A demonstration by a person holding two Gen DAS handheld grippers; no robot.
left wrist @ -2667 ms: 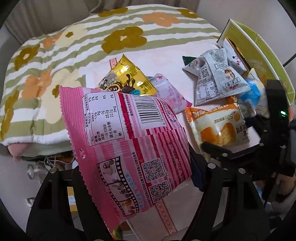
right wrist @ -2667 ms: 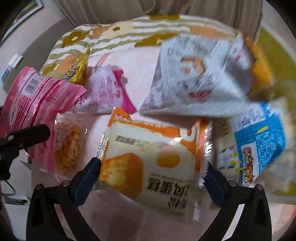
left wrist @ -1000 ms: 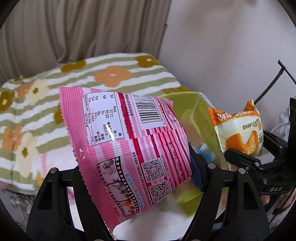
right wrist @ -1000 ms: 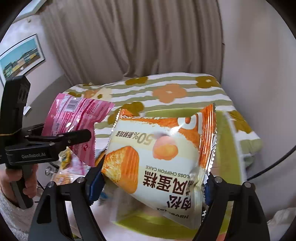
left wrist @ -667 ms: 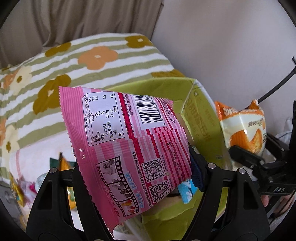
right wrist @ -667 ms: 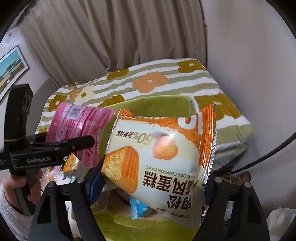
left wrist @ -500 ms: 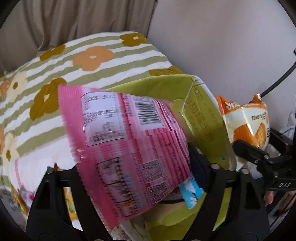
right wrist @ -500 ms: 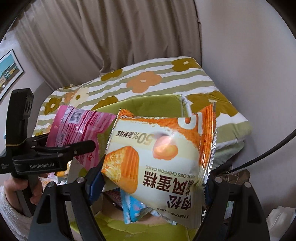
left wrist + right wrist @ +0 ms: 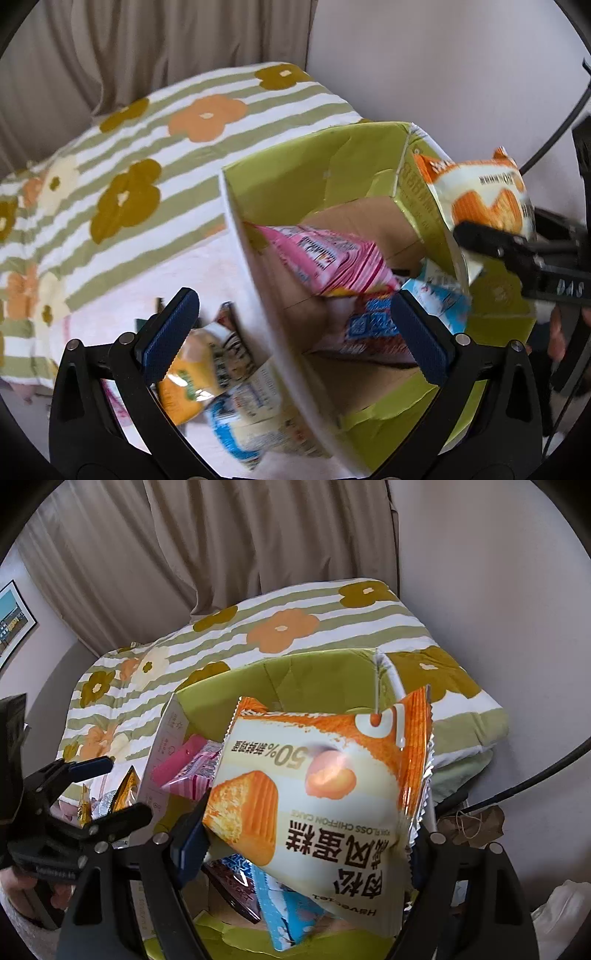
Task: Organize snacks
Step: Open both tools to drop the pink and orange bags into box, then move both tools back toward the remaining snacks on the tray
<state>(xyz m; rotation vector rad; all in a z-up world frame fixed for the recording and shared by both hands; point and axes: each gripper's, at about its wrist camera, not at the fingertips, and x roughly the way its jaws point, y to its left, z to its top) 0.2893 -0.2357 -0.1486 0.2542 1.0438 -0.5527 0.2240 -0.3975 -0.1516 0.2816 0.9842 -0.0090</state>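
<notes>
Left gripper (image 9: pixel 293 325) had its jaws spread apart, gripping nothing, low centre of the left wrist frame, straddling the near wall of the green box (image 9: pixel 432 221). Pink snack bag (image 9: pixel 328 258) lay inside the box at frame centre, long axis running upper left to lower right, label side up, print too blurred to read. Blue packet (image 9: pixel 439 299) sat just beside its lower right end. Right gripper (image 9: pixel 306 830) was clamped on the chiffon cake packet (image 9: pixel 325 790), held above the box at centre of the right wrist frame, long axis roughly upright, print upside down: "50%", "FLOSS CHIFFON CAKE". More loose packets (image 9: pixel 207 365) lay lower left, outside the box, on the floral cloth (image 9: pixel 129 199)
</notes>
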